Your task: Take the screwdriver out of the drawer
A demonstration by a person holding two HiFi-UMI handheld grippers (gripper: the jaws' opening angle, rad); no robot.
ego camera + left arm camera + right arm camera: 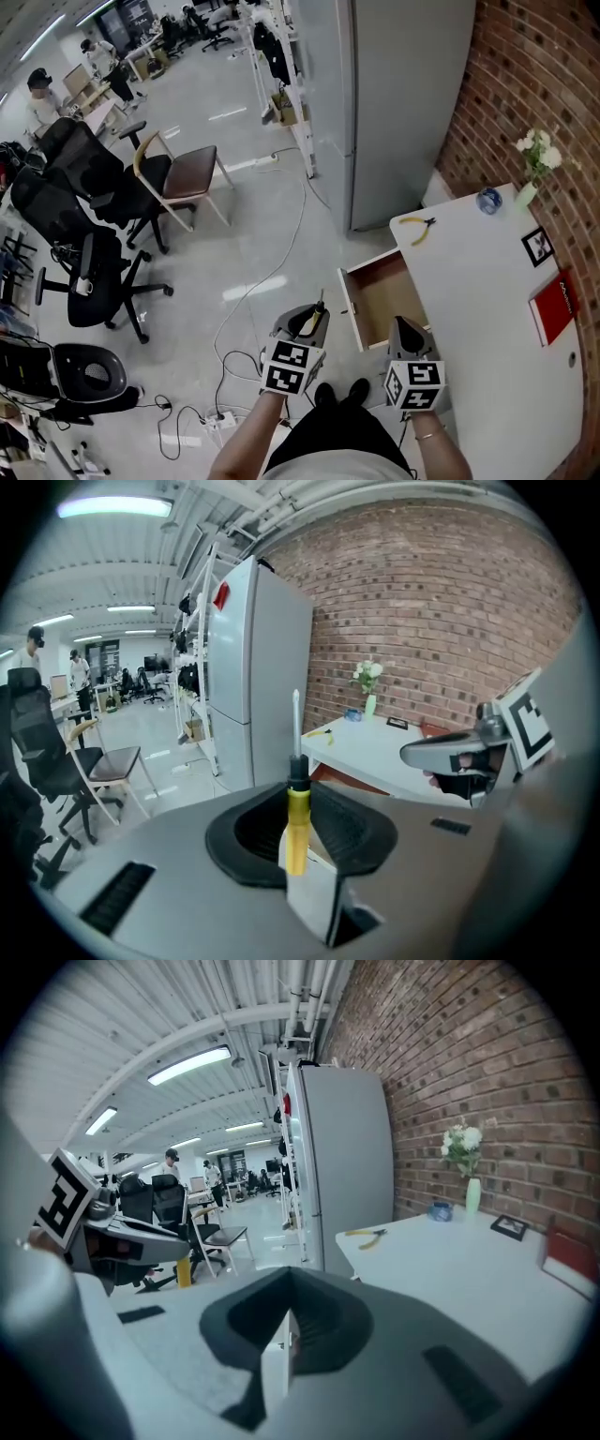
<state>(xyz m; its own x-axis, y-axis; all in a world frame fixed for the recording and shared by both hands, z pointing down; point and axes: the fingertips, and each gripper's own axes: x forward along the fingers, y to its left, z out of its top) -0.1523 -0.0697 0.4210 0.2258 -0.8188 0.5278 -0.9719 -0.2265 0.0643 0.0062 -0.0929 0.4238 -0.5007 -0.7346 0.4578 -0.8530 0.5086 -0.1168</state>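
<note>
Screwdriver (pixel 296 817) out of the drawer (pixel 380 298), pinched in the left gripper (pixel 310 323)
At lower centre of the head view, the jaws clamp its yellow handle. It looks light and stiff, though smooth plastic may slip. The right gripper (pixel 281 1346) is pressed together, empty.

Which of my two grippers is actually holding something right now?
The left gripper: its jaws are clamped on the yellow-handled screwdriver. The right gripper is closed with nothing between its jaws.

Bright, even light from ceiling strips (pixel 112 506); fisheye edges, dark corners, soft foreground.
</note>
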